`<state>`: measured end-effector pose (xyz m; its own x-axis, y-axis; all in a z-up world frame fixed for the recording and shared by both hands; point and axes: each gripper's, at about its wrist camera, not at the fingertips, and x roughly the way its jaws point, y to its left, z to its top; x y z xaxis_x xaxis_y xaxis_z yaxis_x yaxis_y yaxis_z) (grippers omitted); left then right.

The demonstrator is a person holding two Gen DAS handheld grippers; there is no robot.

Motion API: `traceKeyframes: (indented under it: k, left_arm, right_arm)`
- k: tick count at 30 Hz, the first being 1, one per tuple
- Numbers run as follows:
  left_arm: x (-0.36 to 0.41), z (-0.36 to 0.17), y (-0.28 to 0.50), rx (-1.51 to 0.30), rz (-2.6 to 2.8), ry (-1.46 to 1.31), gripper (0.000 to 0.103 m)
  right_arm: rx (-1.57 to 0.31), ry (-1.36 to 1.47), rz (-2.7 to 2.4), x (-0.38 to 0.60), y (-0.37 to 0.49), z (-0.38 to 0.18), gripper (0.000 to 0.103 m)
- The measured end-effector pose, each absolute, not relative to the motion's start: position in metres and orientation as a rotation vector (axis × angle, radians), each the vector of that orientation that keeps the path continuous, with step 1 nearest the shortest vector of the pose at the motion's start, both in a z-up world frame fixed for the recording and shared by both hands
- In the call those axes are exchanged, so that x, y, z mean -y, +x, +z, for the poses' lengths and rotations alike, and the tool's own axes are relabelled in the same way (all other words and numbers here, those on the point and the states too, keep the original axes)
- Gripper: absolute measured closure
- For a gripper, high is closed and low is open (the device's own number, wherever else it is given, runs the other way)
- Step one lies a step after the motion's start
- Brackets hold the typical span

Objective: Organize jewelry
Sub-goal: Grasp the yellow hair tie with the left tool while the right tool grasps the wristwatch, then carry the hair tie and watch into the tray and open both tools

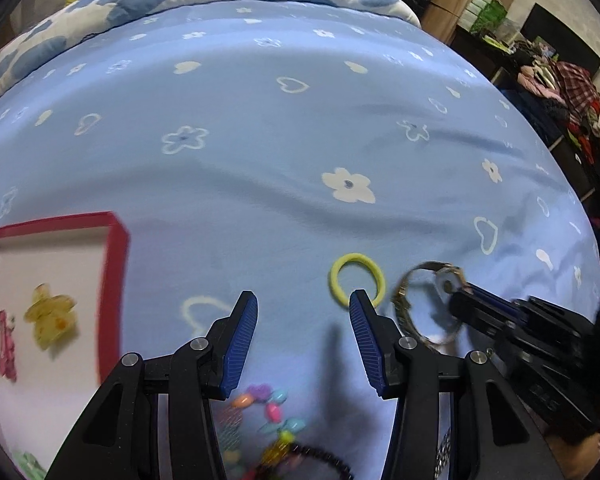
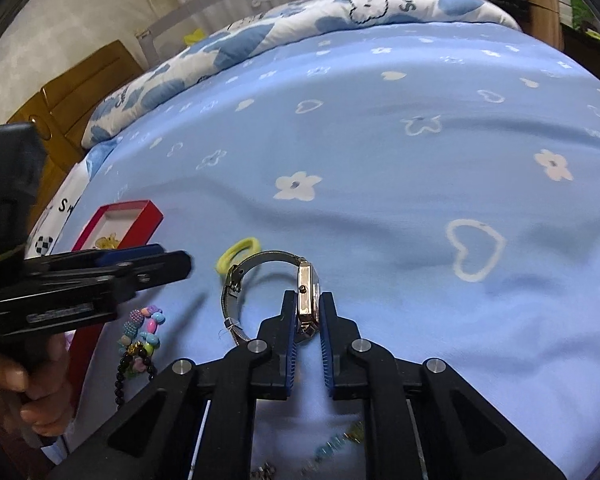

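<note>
Red-walled box [image 1: 116, 280], white inside, yellow flower clip [image 1: 50, 316] lying in it, far left of watch | left gripper [image 1: 303, 308] spread, pinching nothing | yellow elastic loop [image 1: 356, 278] just left of watch | right gripper [image 2: 309, 309] pinching watch [image 2: 308, 300] case, metal mesh band arching left.

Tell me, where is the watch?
The watch is gripped in the right tool, above the blue bedsheet, with the yellow hair tie just to its left.

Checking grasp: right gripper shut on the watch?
Shut: right gripper pads clamp both sides of the watch case, band loop hanging left.
</note>
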<state>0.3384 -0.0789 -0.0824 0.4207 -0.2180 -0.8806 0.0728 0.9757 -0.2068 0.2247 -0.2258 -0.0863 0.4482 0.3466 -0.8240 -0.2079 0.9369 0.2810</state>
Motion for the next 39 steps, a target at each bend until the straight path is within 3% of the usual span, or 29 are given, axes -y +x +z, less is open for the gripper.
traceKeyframes:
  k: [4, 7, 9, 11, 39]
  left_arm:
    - [0.092, -0.097, 0.351, -1.143, -0.19, -0.127, 0.057]
    - [0.102, -0.106, 0.357, -1.14, -0.179, -0.084, 0.071]
    - [0.108, -0.108, 0.358, -1.131, -0.179, -0.05, 0.091]
    - [0.11, -0.108, 0.357, -1.128, -0.183, -0.042, 0.099]
    - [-0.029, -0.017, 0.196, -0.946, -0.023, -0.257, 0.101]
  right_arm:
    - [-1.036, 0.179, 0.304, 0.247, 0.215, -0.079, 0.093]
    - [-1.031, 0.224, 0.281, 0.262, 0.211, -0.075, 0.093]
    - [-1.028, 0.243, 0.272, 0.267, 0.211, -0.073, 0.093]
    - [-1.024, 0.253, 0.264, 0.271, 0.209, -0.071, 0.093]
    - [-0.989, 0.191, 0.514, 0.147, 0.182, -0.033, 0.093]
